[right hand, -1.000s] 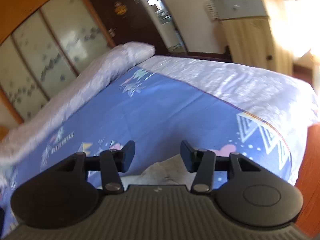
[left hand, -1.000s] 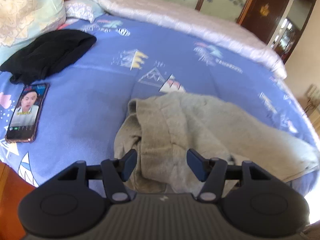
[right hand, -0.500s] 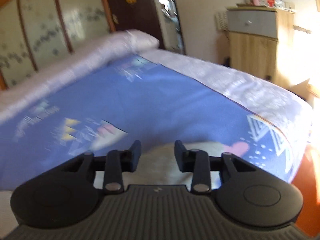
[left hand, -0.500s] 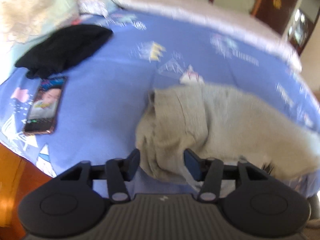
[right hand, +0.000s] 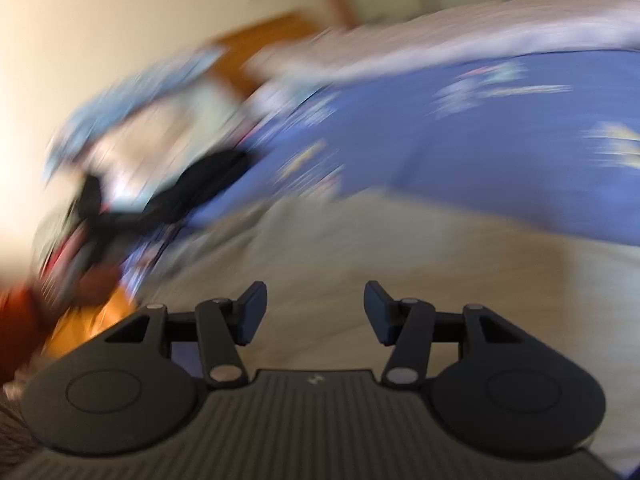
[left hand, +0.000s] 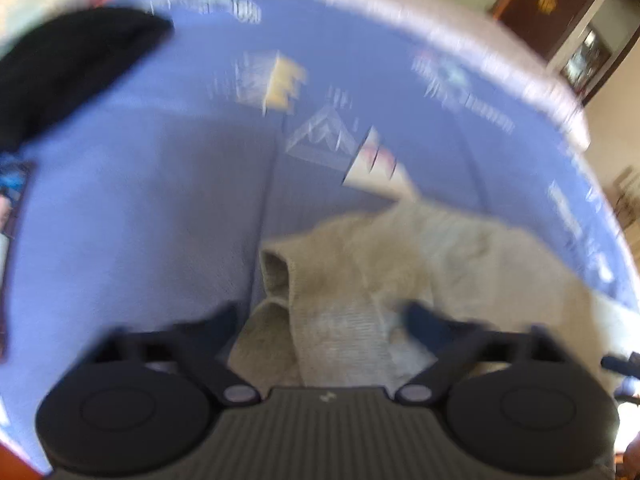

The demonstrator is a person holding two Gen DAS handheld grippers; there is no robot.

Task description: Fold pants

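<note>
Beige pants (left hand: 460,264) lie crumpled on the blue patterned bedspread (left hand: 160,220). My left gripper (left hand: 324,320) hovers low over their near end. Its jaws stand apart, a ribbed strip of fabric runs between them, and I see no pad pressing on it. The picture is blurred by motion. In the right wrist view the pants (right hand: 400,248) spread out as a pale sheet under my right gripper (right hand: 315,312). Its jaws are opening, with nothing pinched between them and only cloth beneath.
A black garment (left hand: 68,64) lies at the bed's far left, also smeared in the right wrist view (right hand: 208,180). A phone (left hand: 8,200) shows at the left edge. A rolled white quilt (left hand: 400,12) lines the far side. Orange floor (right hand: 92,320) borders the bed.
The left gripper has moved in lower over the pants' near end. The right gripper has swung and rolled from facing the dresser to facing the pillow end. Its jaws narrowed, then widened.
</note>
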